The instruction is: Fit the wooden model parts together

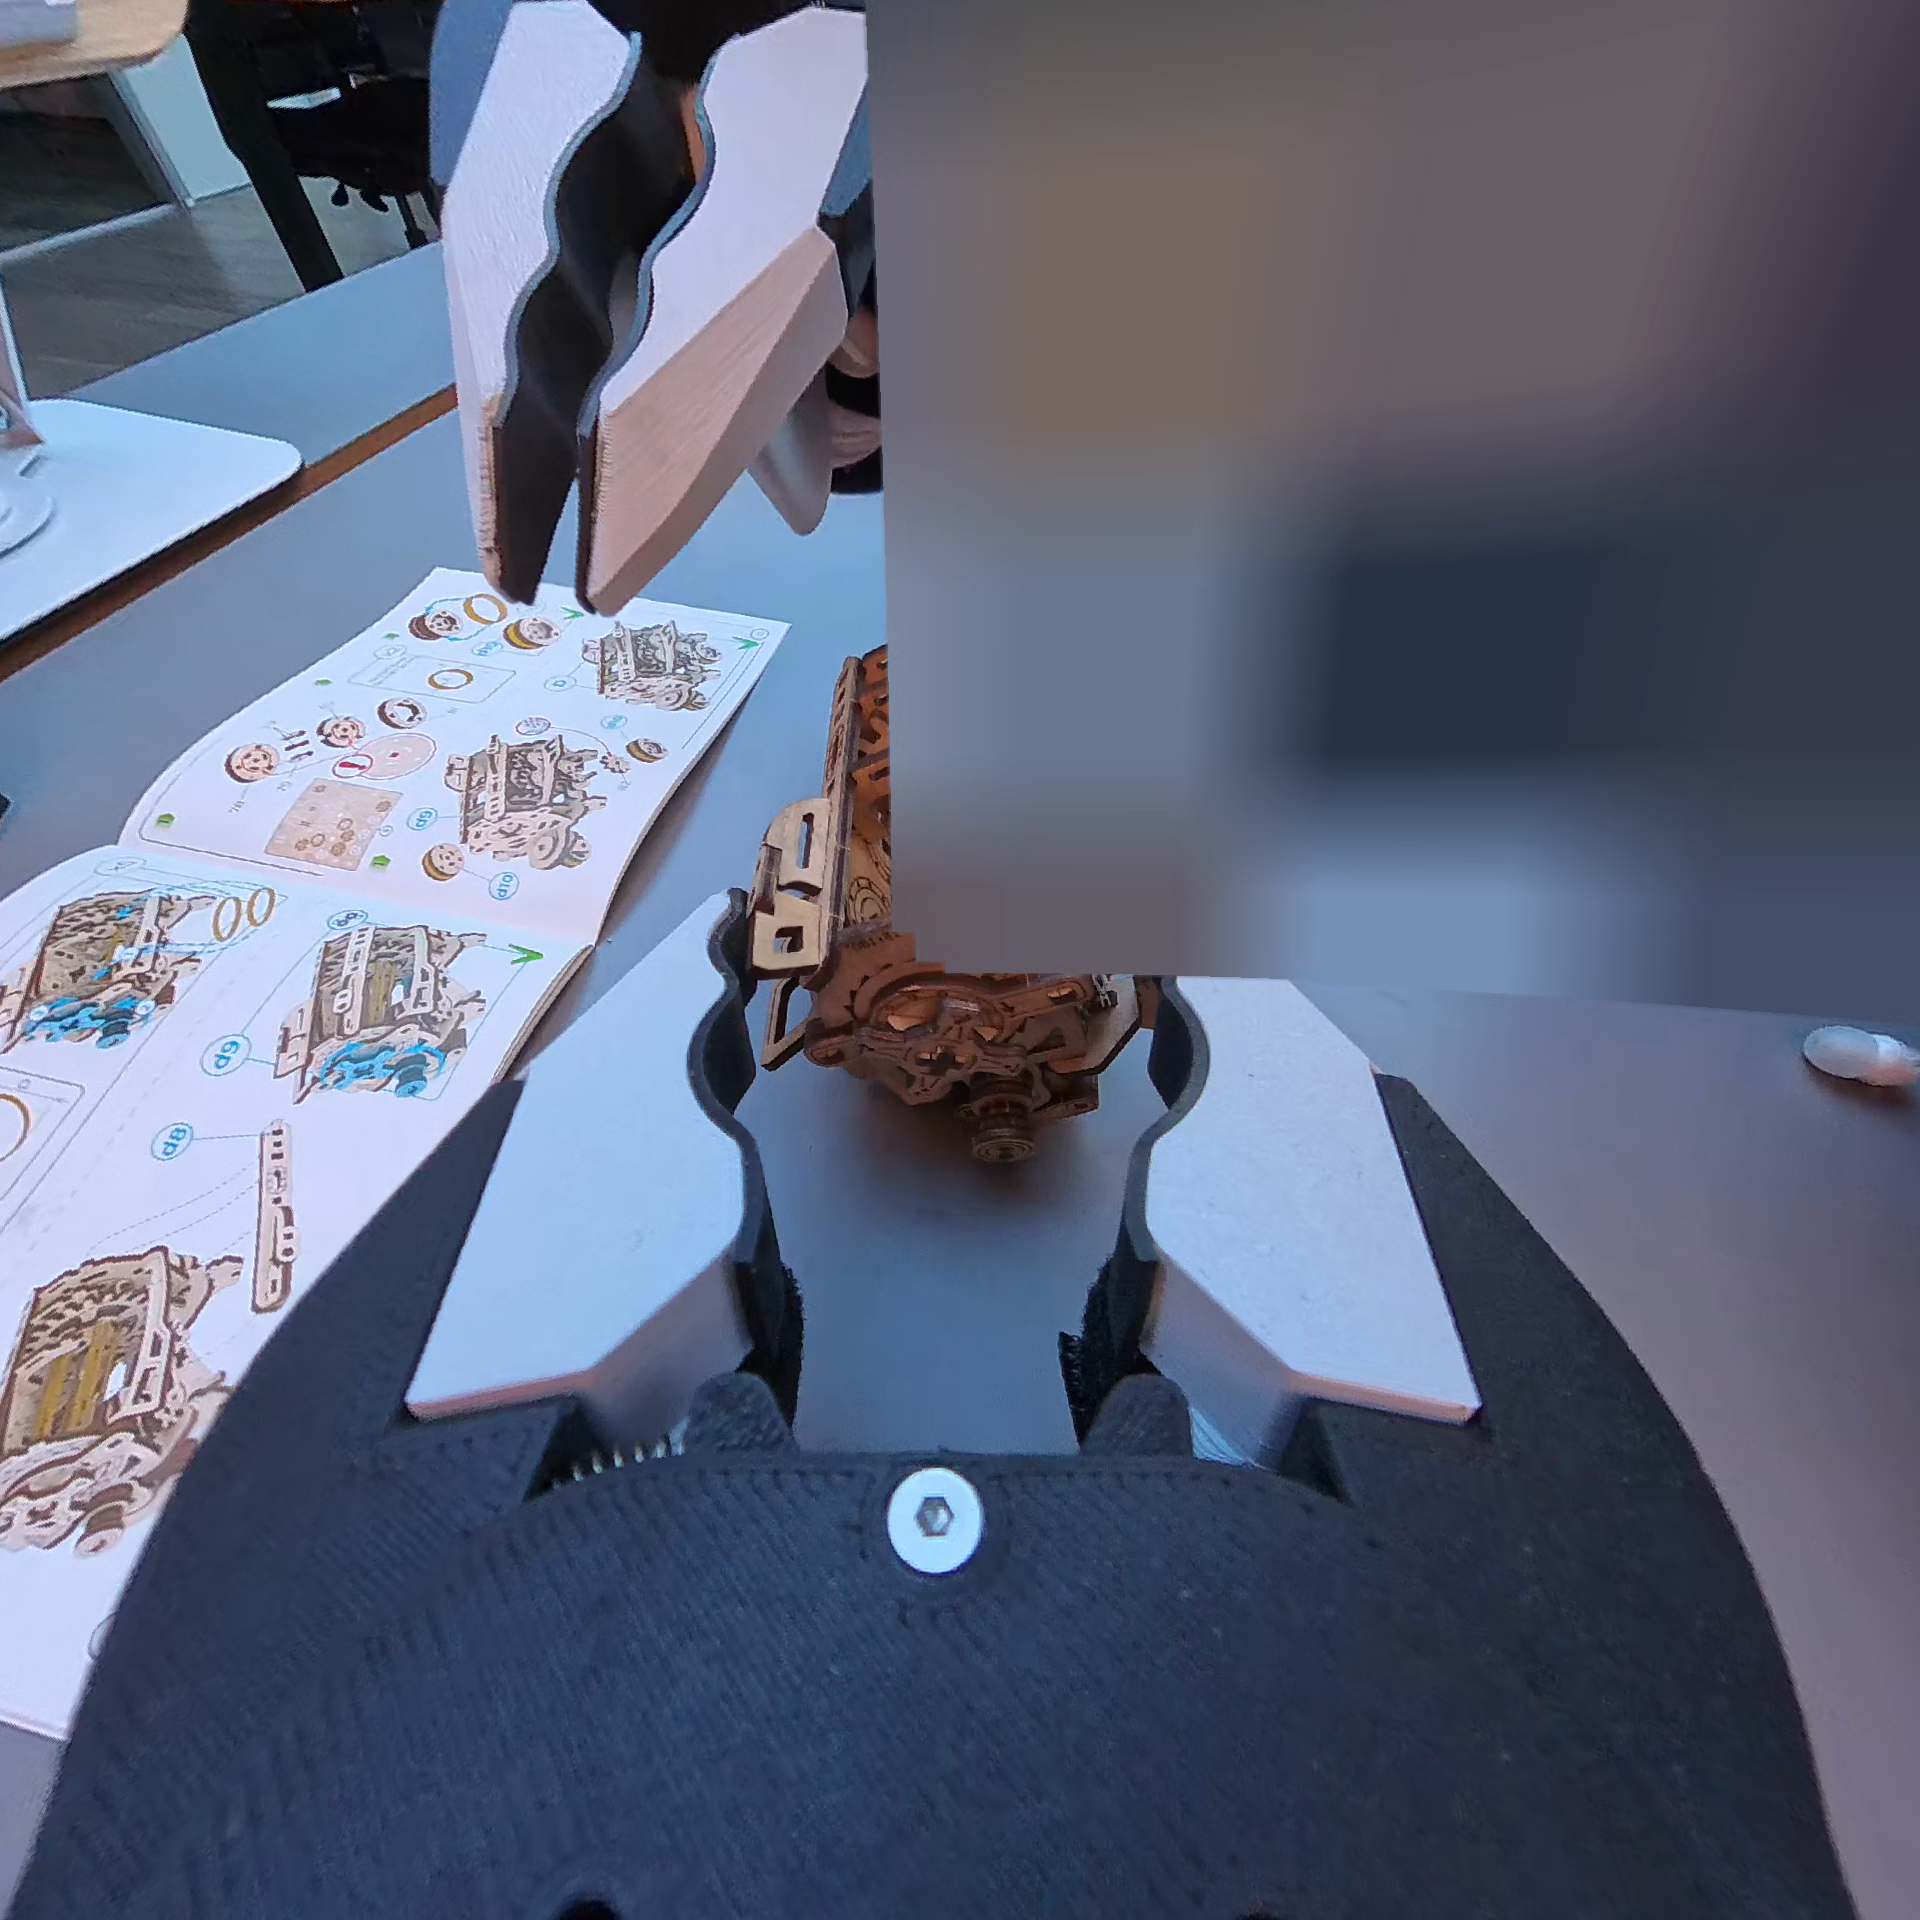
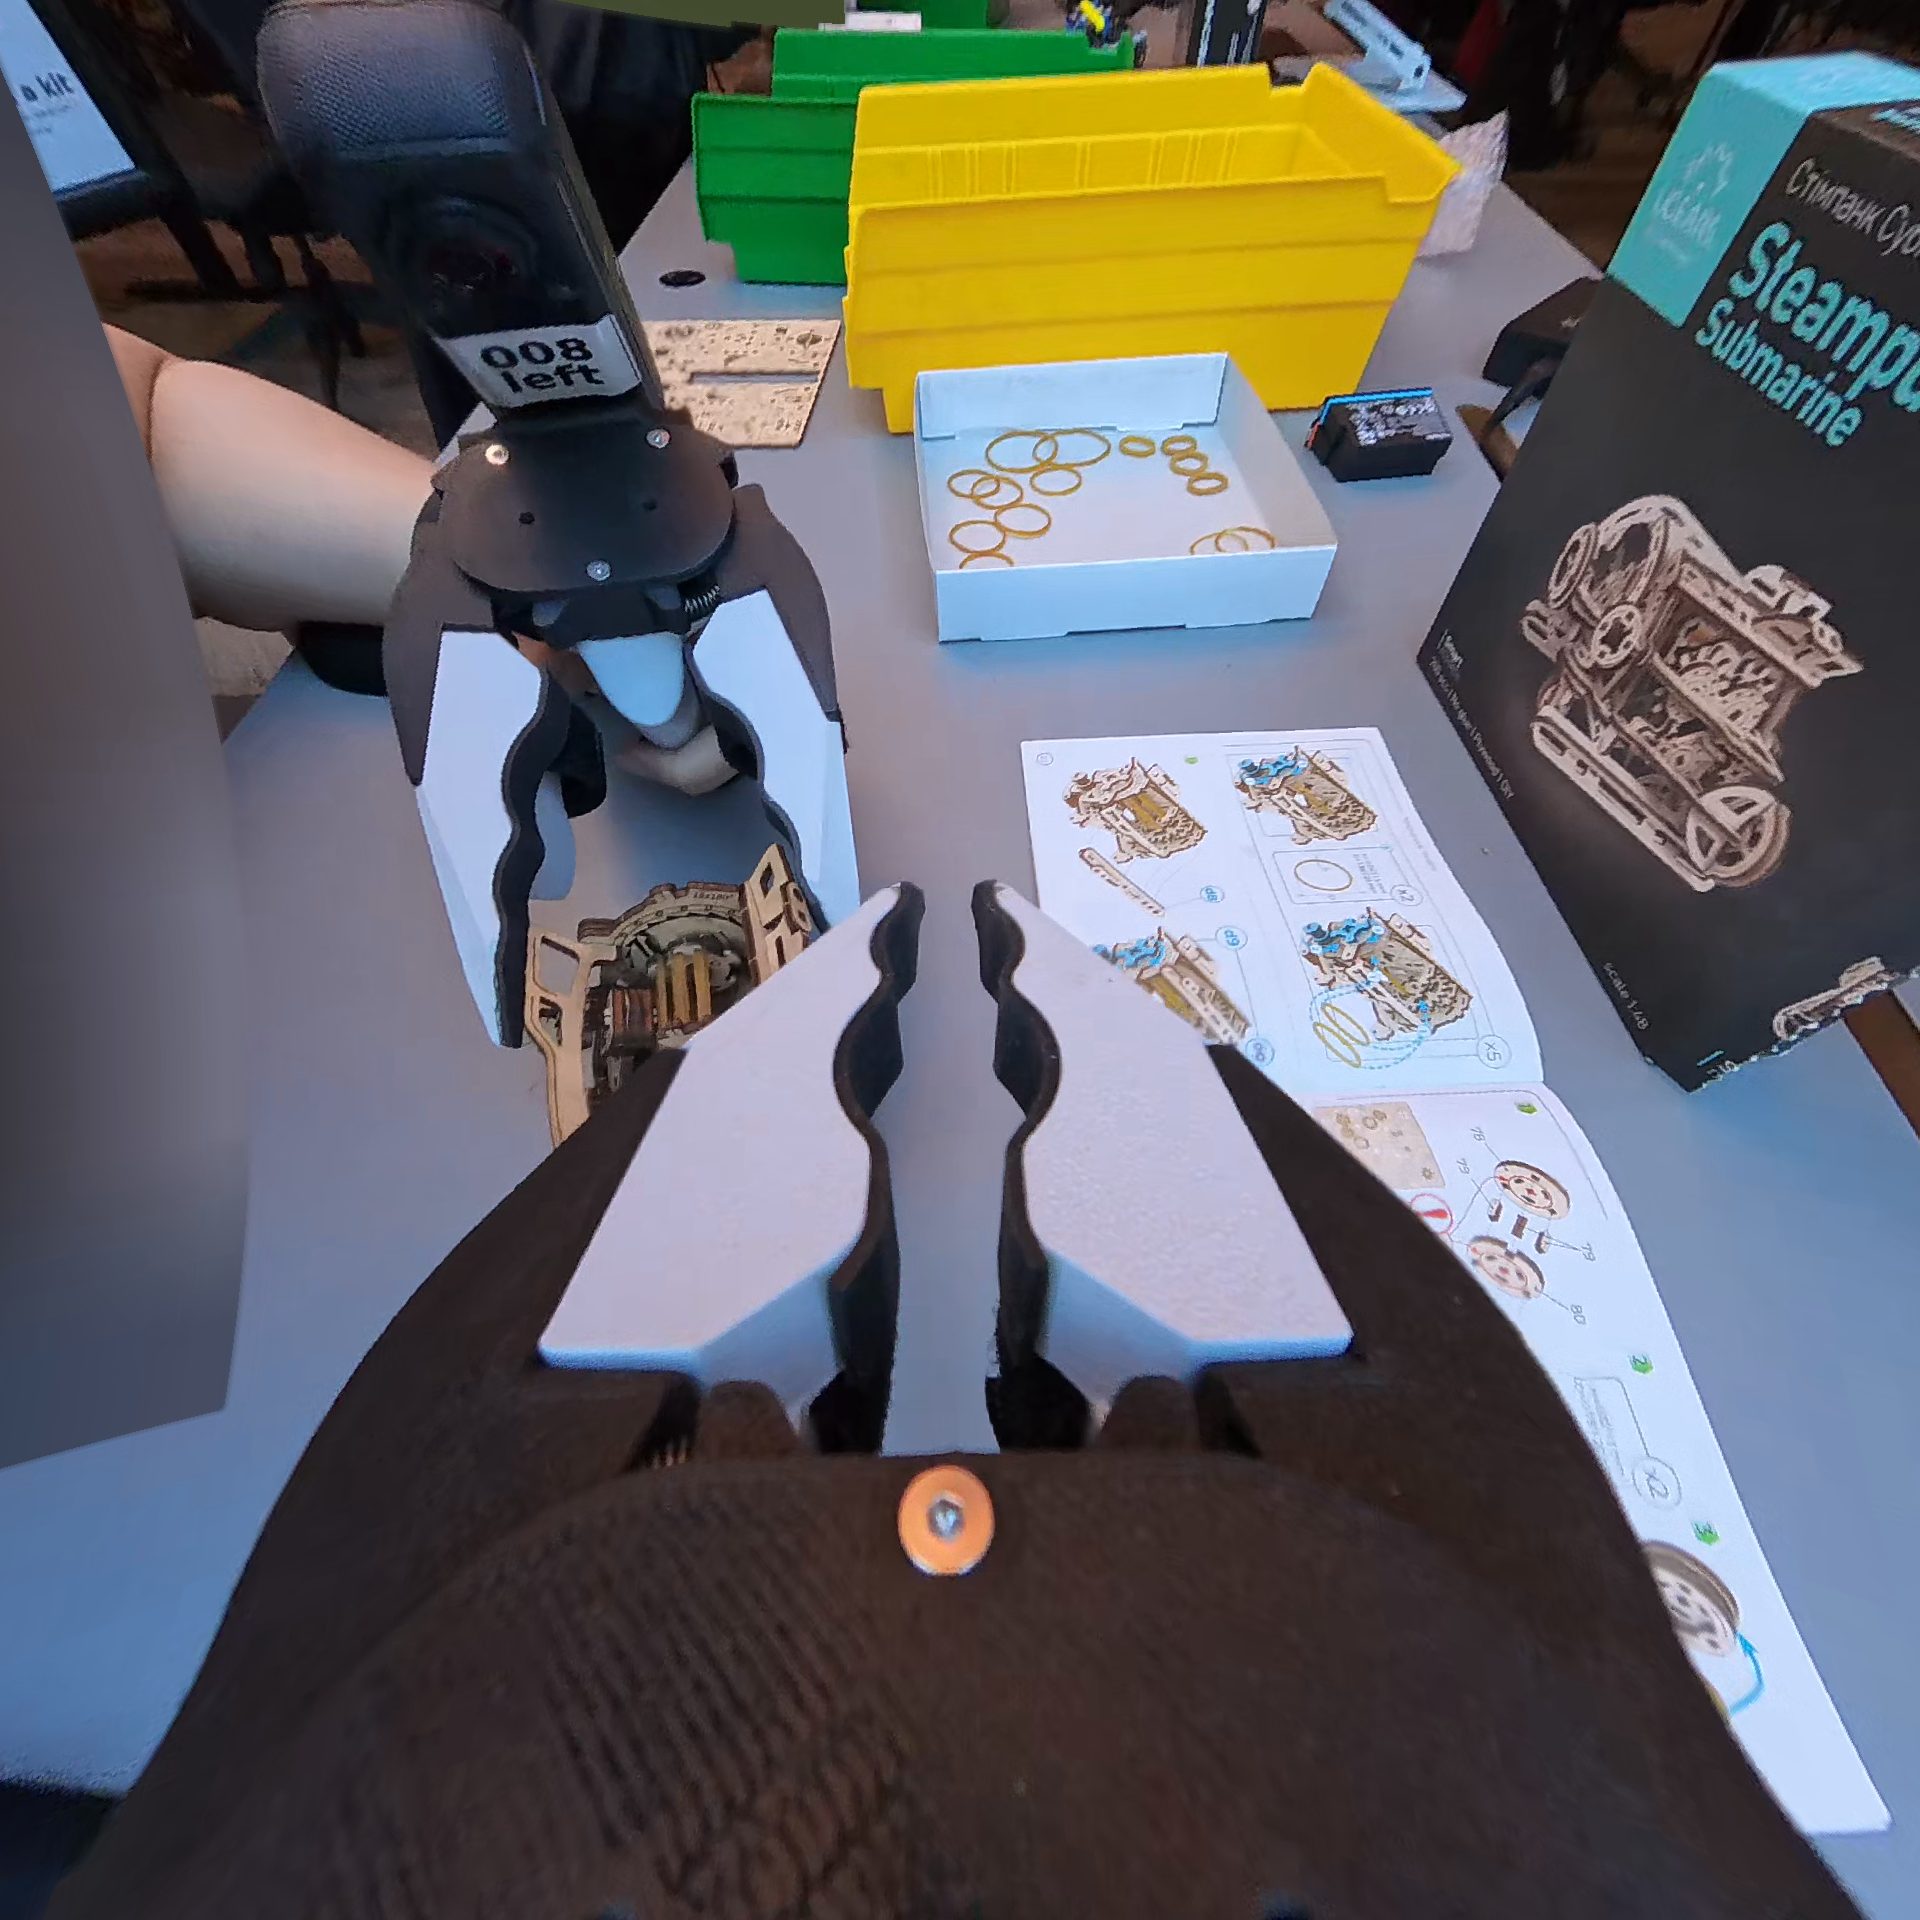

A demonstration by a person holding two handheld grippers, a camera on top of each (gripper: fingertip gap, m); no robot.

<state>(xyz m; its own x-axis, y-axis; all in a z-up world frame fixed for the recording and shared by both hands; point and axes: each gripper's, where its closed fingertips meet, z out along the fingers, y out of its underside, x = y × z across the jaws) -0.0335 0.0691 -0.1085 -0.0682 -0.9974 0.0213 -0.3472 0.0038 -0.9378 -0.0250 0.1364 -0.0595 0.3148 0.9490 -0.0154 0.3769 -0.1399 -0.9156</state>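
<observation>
A partly built wooden model (image 1: 935,1039) lies tilted on the grey table, gears and an axle stub facing me. My left gripper (image 1: 951,997) has its fingers wide apart with both tips against the model's sides, shut on it. In the right wrist view the left gripper (image 2: 665,935) comes down from above with the model (image 2: 665,977) between its fingers. My right gripper (image 2: 945,899) is shut with only a narrow gap and holds nothing; it hovers just right of the model. In the left wrist view the right gripper (image 1: 561,597) hangs above the booklet.
An open instruction booklet (image 2: 1299,935) lies right of the model, also seen in the left wrist view (image 1: 416,790). A white tray (image 2: 1132,608) holds rubber bands (image 2: 1018,488). Behind stand a yellow bin (image 2: 1143,208) and green bin (image 2: 769,187). The model's box (image 2: 1714,520) stands at right.
</observation>
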